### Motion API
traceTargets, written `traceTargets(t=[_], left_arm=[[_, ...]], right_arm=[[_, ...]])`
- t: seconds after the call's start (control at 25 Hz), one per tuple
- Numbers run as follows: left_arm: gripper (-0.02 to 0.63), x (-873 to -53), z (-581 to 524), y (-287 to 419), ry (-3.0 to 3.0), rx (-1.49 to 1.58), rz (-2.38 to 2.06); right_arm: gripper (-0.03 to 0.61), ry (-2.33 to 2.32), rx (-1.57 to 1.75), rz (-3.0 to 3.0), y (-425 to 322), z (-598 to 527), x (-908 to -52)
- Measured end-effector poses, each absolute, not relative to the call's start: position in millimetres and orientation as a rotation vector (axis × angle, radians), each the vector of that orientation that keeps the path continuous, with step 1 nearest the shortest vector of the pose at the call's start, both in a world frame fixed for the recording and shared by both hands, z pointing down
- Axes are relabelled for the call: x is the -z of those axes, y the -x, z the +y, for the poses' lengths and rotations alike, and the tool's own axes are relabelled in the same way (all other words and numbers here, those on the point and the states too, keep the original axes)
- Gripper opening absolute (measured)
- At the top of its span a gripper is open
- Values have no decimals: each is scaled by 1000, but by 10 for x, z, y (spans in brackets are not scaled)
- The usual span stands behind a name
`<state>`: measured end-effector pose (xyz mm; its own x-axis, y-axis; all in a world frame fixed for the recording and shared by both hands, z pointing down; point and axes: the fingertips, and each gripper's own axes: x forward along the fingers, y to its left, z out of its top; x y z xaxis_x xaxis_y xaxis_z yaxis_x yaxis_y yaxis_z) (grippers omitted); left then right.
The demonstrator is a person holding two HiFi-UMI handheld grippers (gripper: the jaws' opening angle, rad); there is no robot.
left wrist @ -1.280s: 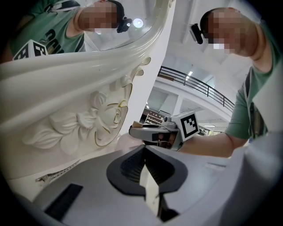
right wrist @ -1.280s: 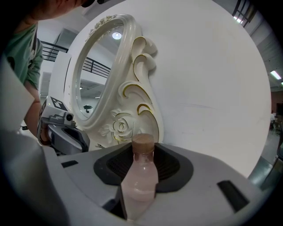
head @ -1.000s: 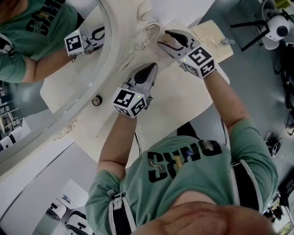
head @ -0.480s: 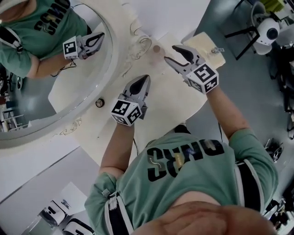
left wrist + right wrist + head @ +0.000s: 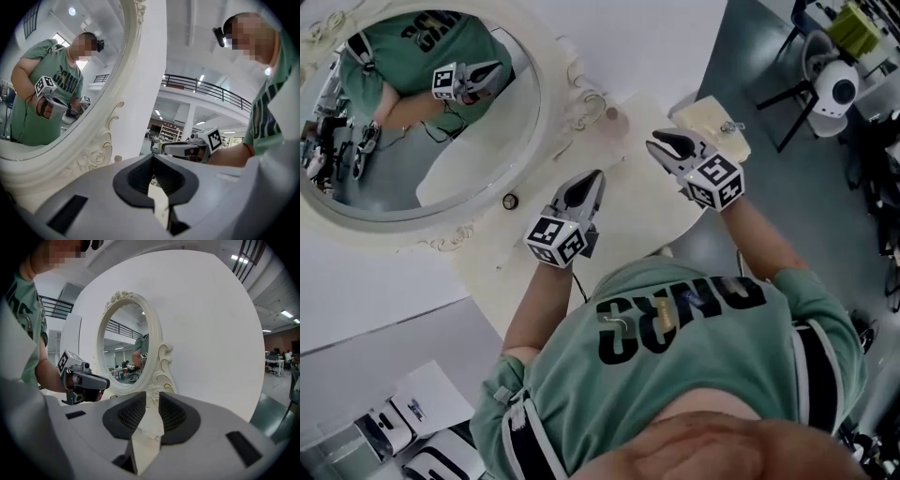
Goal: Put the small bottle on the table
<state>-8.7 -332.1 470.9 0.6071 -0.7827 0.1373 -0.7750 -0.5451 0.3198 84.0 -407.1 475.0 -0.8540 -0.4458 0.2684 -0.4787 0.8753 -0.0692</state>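
The small bottle (image 5: 612, 113), pale with a pinkish top, stands upright on the cream table (image 5: 647, 211) at the foot of the mirror frame. My right gripper (image 5: 659, 143) hovers a short way to its right, apart from it. Its jaws are closing and nothing is between them; the right gripper view (image 5: 152, 404) shows only table through the gap. My left gripper (image 5: 592, 178) is shut and empty, nearer me, pointing toward the mirror. In the left gripper view (image 5: 152, 176) the bottle (image 5: 117, 159) shows small beside the frame, with the right gripper (image 5: 180, 150) beyond.
An ornate white oval mirror (image 5: 553, 103) leans along the table's far left and reflects the person. A small dark ring (image 5: 510, 201) lies by its frame. A pale wooden board (image 5: 712, 117) with a metal clip sits at the far corner. The table edge runs just right of my right gripper.
My right gripper has let go of the bottle and drawn back toward me, its jaws narrowing. The bottle stays by the mirror foot. The left gripper has barely moved.
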Motion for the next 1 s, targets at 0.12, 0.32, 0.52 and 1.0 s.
traceTargets(t=[0.12, 0.32, 0.52, 1.0], left_arm=[[9, -4615, -3121, 154, -2504, 38, -1235], [9, -4479, -2757, 369, -2577, 38, -1150], [9, -4413, -2377, 625, -2660, 32, -1038], [9, -4312, -1772, 935, -2667, 73, -1041]], right_arm=[[61, -720, -203, -2788, -819, -3864, -4694], [23, -801, -214, -2756, -730, -3450, -4587], [-3, -927, -272, -2731, -604, -3058, -4476], [-5, -989, -310, -2730, -650, -2415, -4339]])
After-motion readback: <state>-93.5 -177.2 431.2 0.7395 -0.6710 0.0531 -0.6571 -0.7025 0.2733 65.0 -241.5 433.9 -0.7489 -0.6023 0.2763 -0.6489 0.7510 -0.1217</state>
